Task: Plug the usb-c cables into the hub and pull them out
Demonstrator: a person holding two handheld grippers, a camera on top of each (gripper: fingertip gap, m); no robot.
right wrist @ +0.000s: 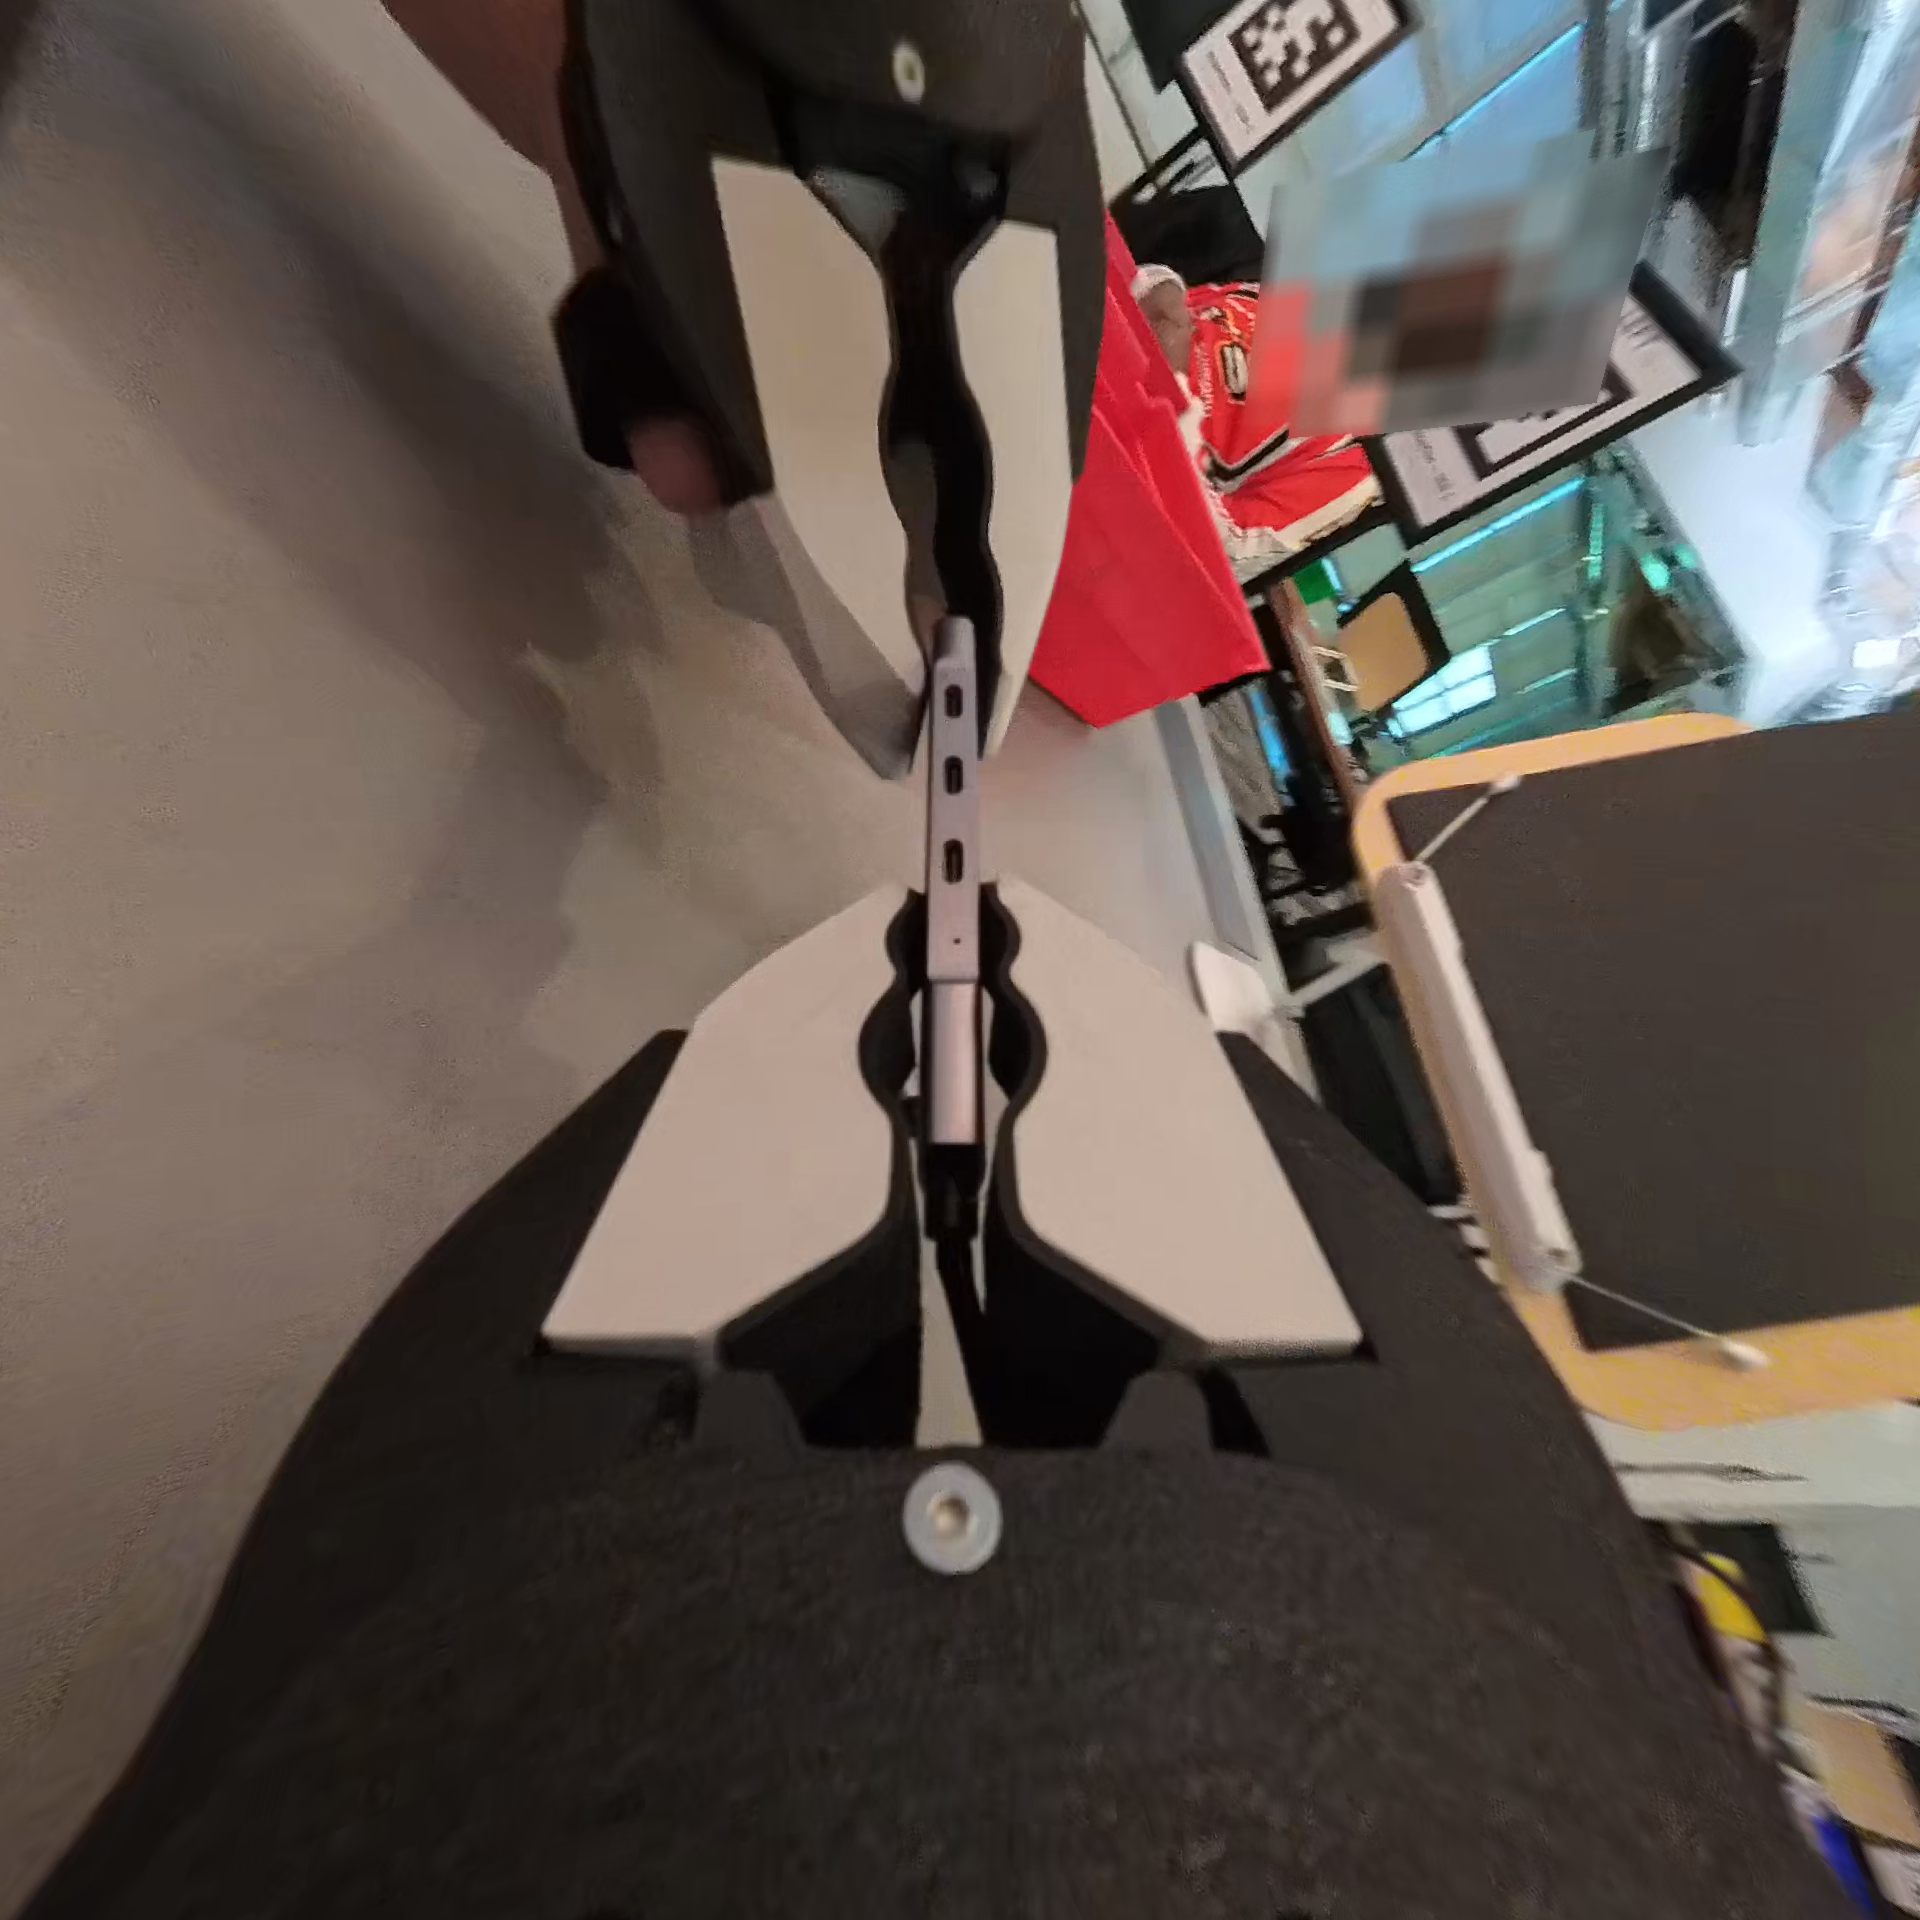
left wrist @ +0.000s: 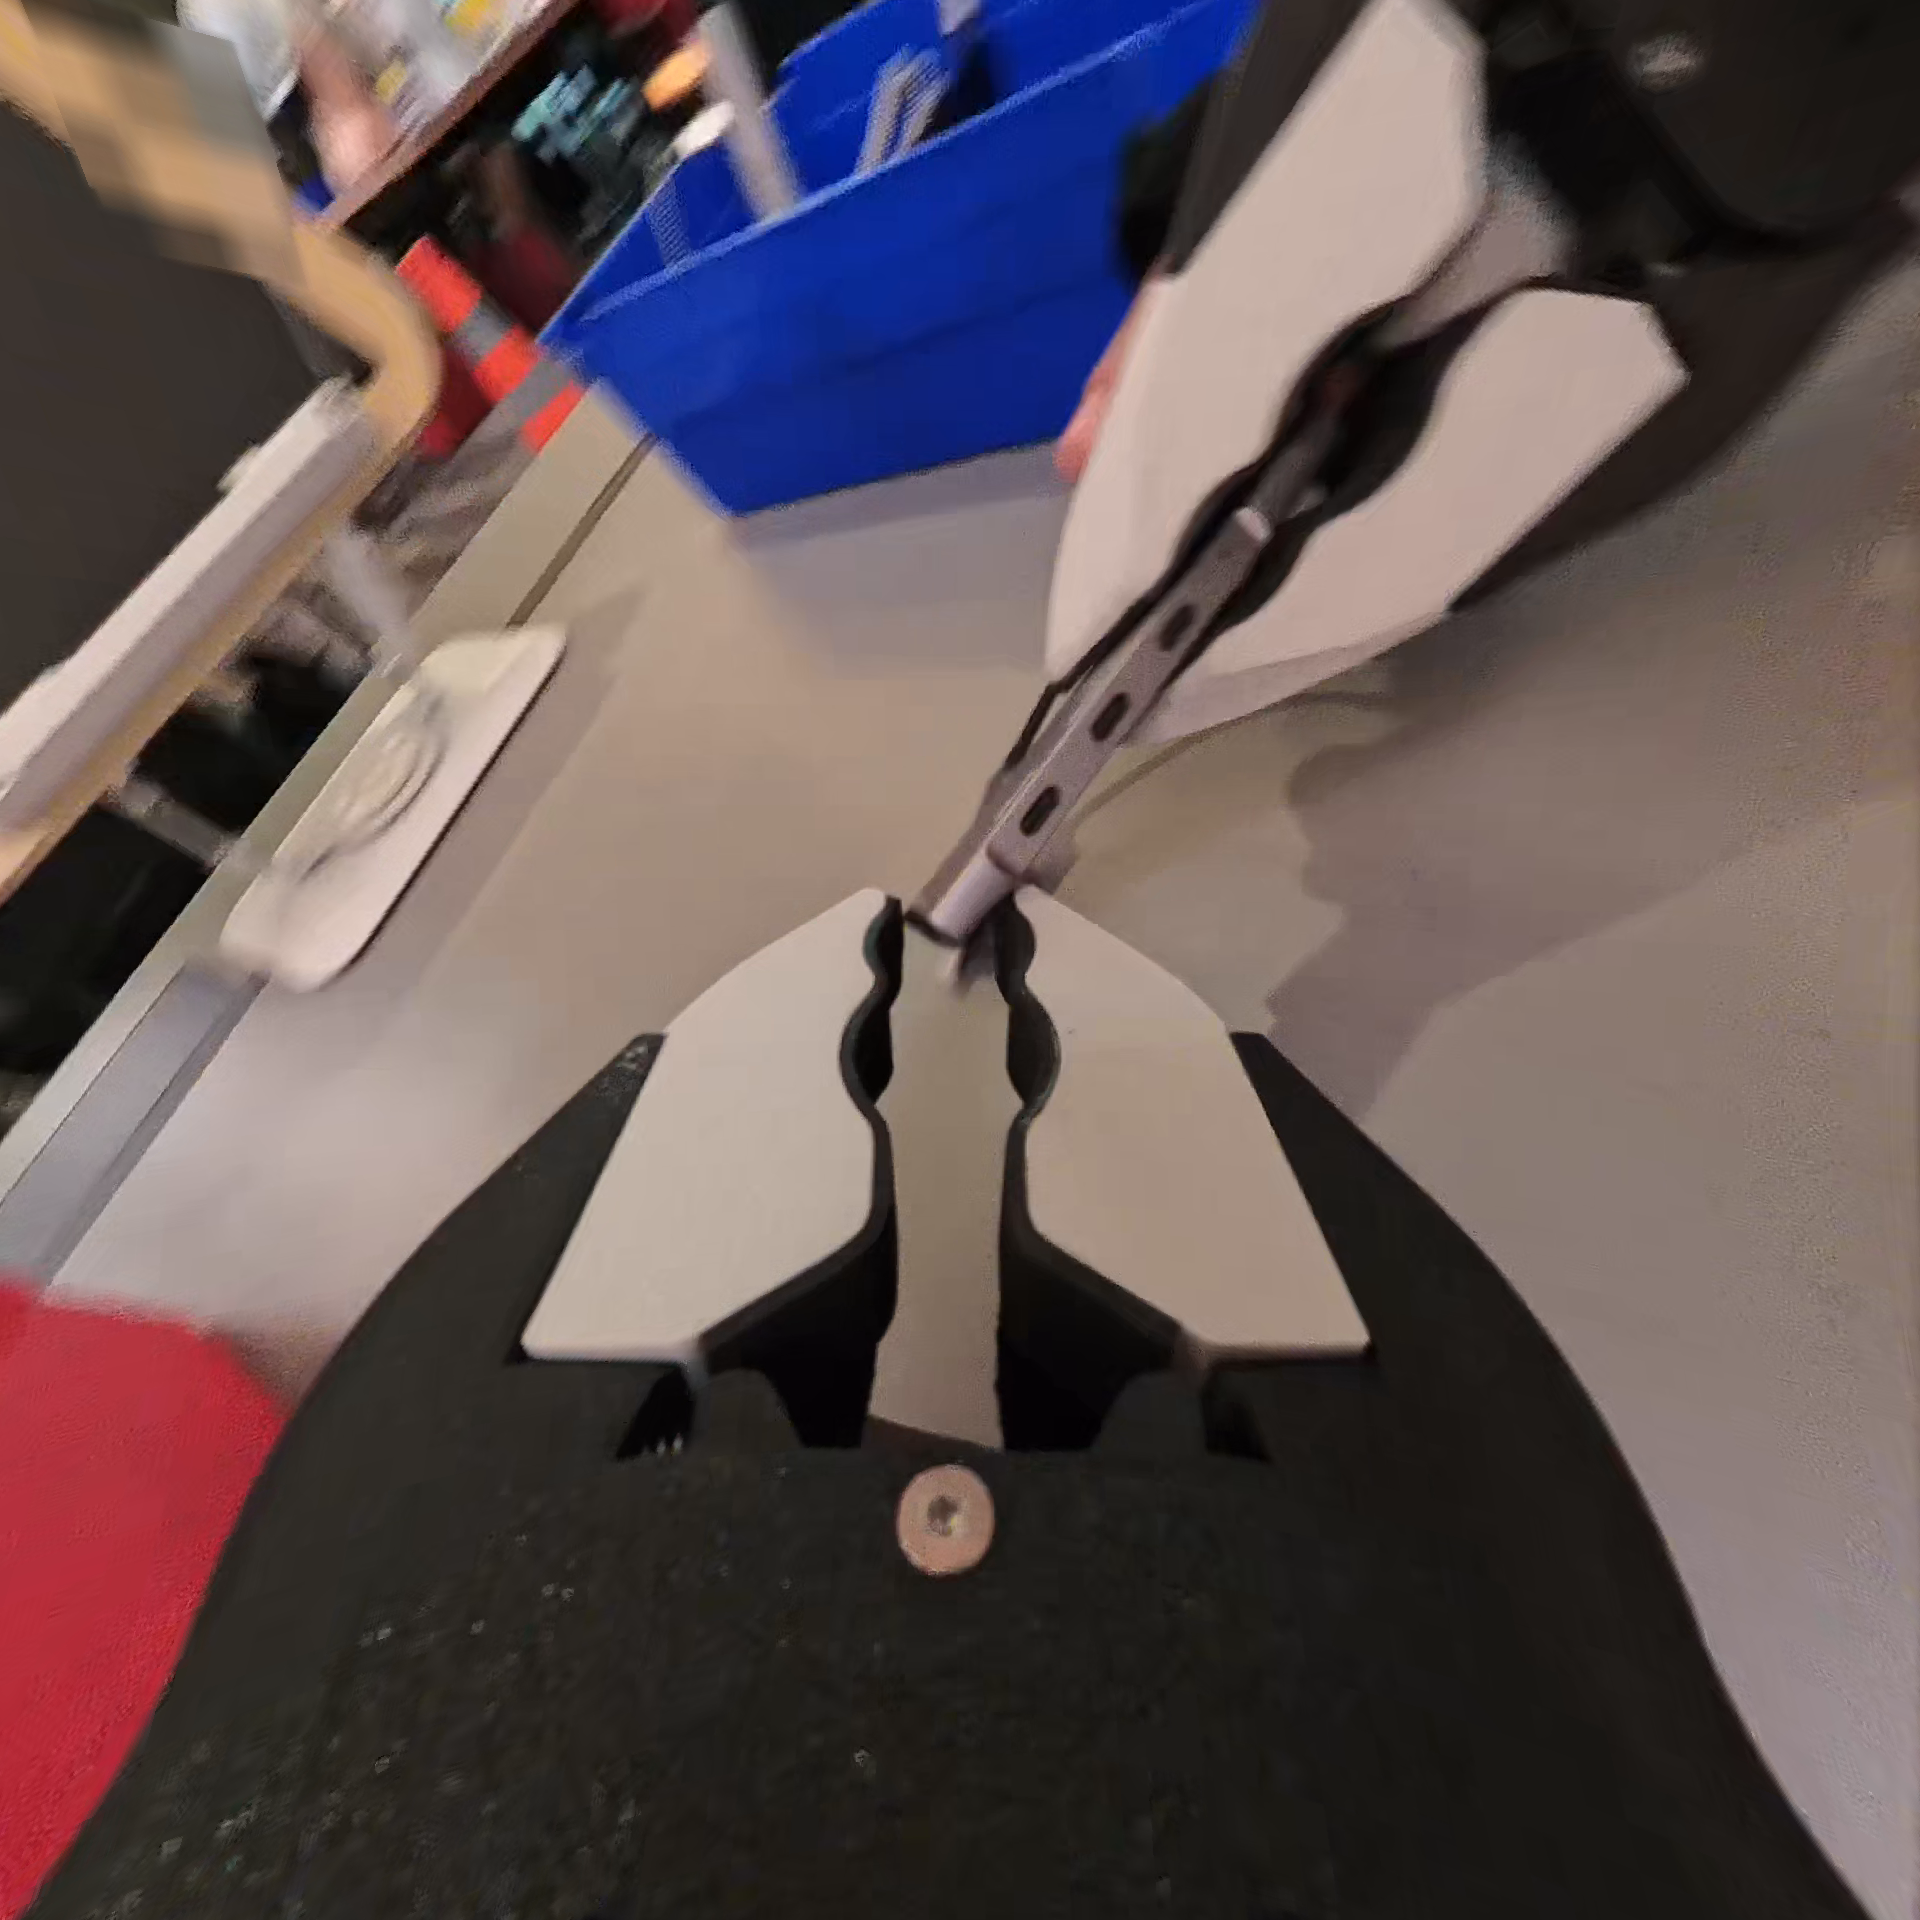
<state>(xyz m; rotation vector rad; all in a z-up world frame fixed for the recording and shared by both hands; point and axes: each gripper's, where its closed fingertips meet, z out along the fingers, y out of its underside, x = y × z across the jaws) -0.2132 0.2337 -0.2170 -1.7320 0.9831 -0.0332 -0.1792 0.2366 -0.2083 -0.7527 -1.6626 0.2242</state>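
A slim grey hub with three empty oval ports along its edge hangs between my two grippers above the grey table. My right gripper is shut on the hub's near end. There a grey plug with a black cable runs back between the fingers. My left gripper is shut on the hub's far end. In the left wrist view the hub runs from my left gripper up to my right gripper.
A blue bin stands at the back of the table. A white pad lies near the table's left edge. A red bag and a wood-framed black chair are off to the right.
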